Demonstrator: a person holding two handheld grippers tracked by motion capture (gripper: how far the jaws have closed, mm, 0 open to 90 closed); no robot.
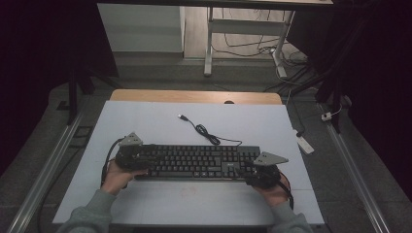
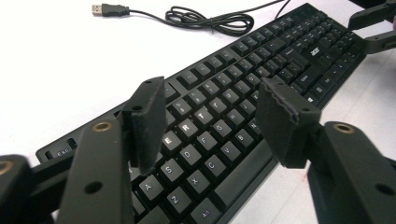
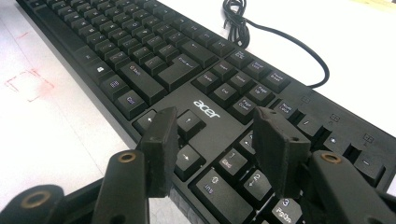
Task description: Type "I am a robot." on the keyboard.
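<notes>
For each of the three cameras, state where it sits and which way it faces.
High view: above the person's side, facing forward and down on the table; forearms, left gripper and right gripper show.
Left gripper view: over the keyboard letter keys, open jaws.
Right gripper view: over the arrow and number keys, open jaws.
Shared: keyboard, USB cable.

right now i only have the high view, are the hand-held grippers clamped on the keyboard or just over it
Observer: The left hand-held gripper is open, its jaws apart above the letter keys of the keyboard.
Operator: and the right one
Observer: The right hand-held gripper is open too, jaws apart over the arrow keys and number pad.
Operator: any brand on it
Observer: Yes, the acer logo sits above the arrow keys.
Operator: is the cable plugged in
Observer: No, the USB plug lies loose on the table.
</notes>
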